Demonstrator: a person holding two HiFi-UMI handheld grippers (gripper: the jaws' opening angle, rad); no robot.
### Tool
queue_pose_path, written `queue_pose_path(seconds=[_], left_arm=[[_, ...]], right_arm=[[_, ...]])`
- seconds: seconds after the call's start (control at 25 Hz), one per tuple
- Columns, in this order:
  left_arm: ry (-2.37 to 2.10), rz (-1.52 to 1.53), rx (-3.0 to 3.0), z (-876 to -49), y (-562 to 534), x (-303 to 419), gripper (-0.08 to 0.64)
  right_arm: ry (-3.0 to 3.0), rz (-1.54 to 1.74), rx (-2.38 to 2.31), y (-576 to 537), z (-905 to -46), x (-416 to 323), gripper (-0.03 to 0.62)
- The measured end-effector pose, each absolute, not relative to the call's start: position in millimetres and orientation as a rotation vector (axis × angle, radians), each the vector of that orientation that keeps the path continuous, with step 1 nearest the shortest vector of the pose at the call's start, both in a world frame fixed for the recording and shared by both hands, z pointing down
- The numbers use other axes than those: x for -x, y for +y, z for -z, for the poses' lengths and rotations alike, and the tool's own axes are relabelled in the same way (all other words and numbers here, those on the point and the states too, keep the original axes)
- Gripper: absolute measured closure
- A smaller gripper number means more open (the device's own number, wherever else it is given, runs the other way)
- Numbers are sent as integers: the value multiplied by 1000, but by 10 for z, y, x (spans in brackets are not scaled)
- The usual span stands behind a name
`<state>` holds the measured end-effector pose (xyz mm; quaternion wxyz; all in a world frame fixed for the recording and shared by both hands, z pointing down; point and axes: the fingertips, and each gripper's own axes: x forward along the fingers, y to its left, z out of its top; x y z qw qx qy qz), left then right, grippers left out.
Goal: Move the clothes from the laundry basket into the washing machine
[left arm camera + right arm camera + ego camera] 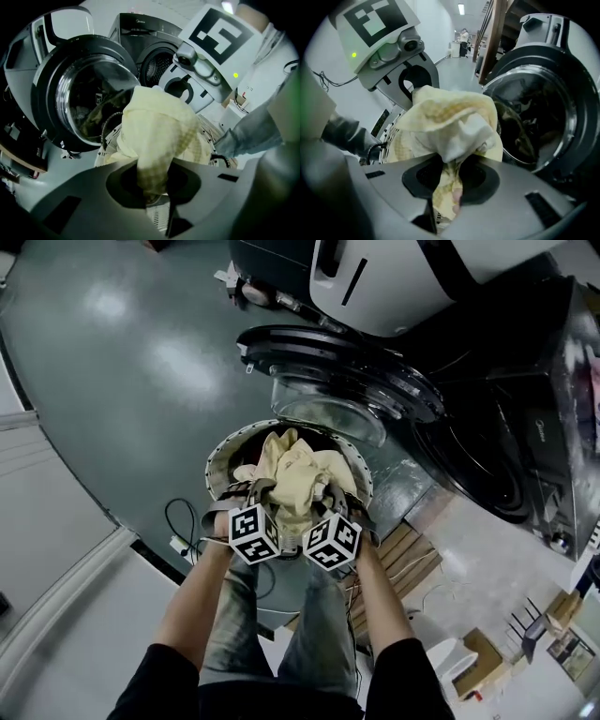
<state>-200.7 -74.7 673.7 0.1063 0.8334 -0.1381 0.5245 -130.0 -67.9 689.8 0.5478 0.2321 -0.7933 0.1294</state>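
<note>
A pale yellow cloth (295, 472) is bunched above the round white laundry basket (221, 457). My left gripper (251, 523) and my right gripper (336, 529) stand side by side over the basket's near rim, each shut on a fold of this cloth. The cloth (157, 133) rises out of the left jaws in the left gripper view. In the right gripper view the same cloth (450, 122) bulges from the right jaws. The washing machine (511, 418) stands beyond, its round door (342, 371) swung open over the basket's far side. The drum opening (157, 68) shows behind the cloth.
A black cable (183, 526) and a white plug lie on the grey floor left of the basket. A wooden pallet (408, 559) and cardboard boxes (483, 657) sit at the right. My legs (281, 634) stand just behind the basket. Dark laundry shows behind the door glass (525, 126).
</note>
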Motion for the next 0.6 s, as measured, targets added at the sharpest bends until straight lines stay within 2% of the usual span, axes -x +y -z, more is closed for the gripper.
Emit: queue_pose_path(seconds=[0.6], left_arm=[[-351,-1556,-2637,-5612,-704,1892,485]], right_arm=[[-1849,-278,-794,-630,-5776,1184,502]])
